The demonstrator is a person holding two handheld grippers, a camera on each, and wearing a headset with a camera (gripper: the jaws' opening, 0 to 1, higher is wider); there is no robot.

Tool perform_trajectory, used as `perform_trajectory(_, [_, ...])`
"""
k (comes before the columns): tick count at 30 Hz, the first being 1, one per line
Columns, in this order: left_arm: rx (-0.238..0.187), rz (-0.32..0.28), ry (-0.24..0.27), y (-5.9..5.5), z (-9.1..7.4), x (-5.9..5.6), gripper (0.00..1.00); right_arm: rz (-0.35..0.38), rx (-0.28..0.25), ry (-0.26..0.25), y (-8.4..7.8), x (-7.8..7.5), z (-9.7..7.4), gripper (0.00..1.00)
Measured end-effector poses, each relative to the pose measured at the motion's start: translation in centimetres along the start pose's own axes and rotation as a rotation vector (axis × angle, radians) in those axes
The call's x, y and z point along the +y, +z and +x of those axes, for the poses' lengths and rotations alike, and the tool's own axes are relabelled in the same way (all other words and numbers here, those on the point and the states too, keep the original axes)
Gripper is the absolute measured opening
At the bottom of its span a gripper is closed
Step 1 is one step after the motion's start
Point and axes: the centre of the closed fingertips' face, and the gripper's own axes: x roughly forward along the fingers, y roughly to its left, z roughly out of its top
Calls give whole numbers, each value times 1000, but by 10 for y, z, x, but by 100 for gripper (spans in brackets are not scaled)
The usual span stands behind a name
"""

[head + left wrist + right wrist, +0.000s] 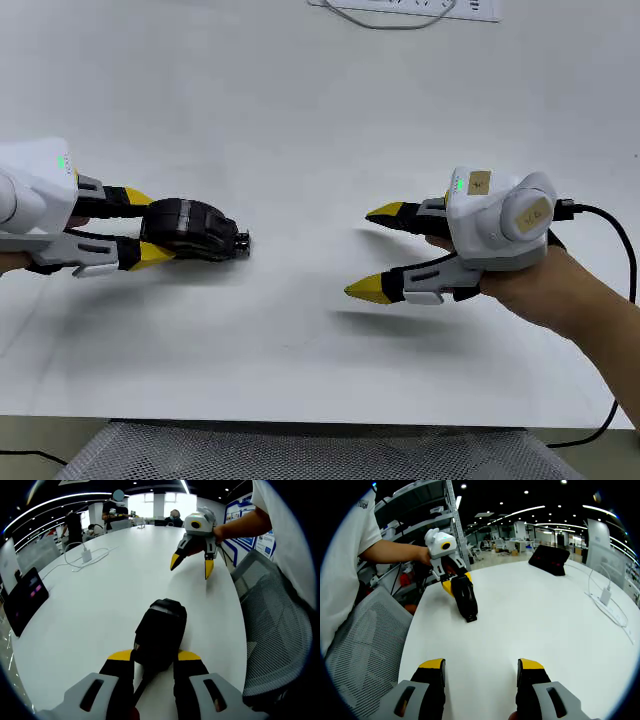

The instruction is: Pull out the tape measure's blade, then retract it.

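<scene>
While left tongs (pixel 148 226) clamp tape measure (pixel 195 231) on table (pixel 300 120), right tongs (pixel 358 252) hang apart, well clear of blade hook (pixel 243 240). Risk: small hook slips from pinch; tape measure twists in grip.

"Where's it open?"

"Along the near edge: bare white worktop (pixel 300 130) between the black, rounded tape measure (pixel 190 230) and the yellow-tipped right gripper (pixel 373 252)."

"And blocked?"

"Far edge — a white power strip with cable (pixel 410 6). A grey mesh chair (pixel 300 455) sits against the near edge."
</scene>
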Motion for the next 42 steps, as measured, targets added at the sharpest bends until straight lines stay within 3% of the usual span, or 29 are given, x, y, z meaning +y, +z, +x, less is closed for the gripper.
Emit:
perform_trajectory(22, [-11,-30,16,-1,-2,2,23,-66,-58,83,40,1,66,45])
perform_trajectory(34, [-15,-33,13,-1,-2,1,23,-83,-61,118,46,8,91,36])
perform_trajectory(42, [-4,-5,0,-2,-1,1,23,-110,-63,123,47,9,102,28])
